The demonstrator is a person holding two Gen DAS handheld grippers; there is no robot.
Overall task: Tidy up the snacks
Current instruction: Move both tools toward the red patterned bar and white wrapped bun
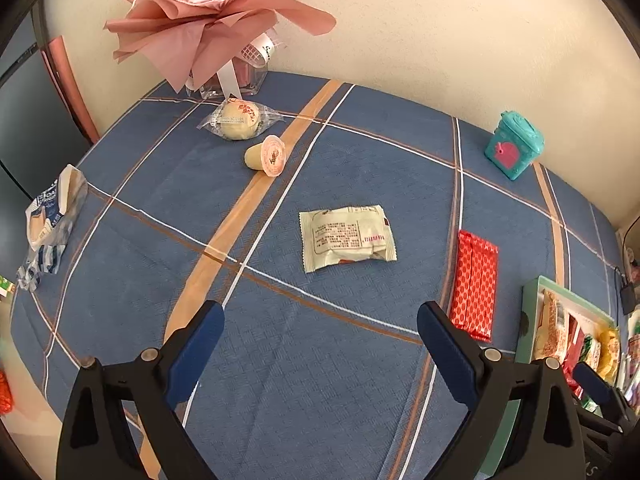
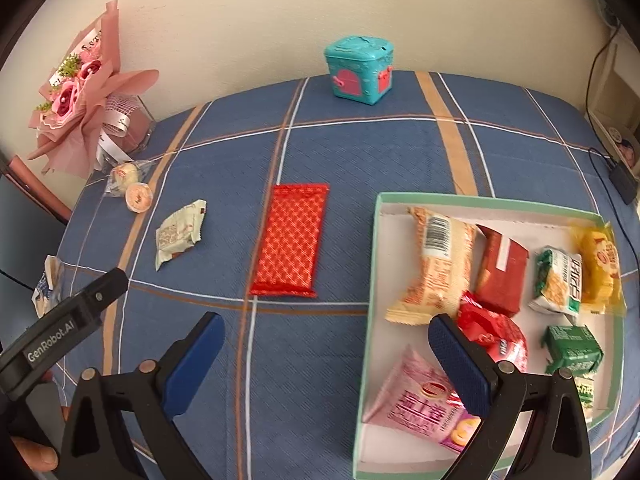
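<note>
Both tongs, left (image 1: 320, 344) and right (image 2: 326, 354), gape empty; red packet (image 2: 290, 240) left of tray (image 2: 372, 280) looks light, crinkly (pinch its edge).

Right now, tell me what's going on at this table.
A person with a gripper in each hand is sorting snacks into a green-rimmed box. Both the left gripper and right gripper are open and empty above the blue plaid cloth. The box holds several packets; the red packet, white packet, jelly cup and wrapped bun are still outside.
</note>
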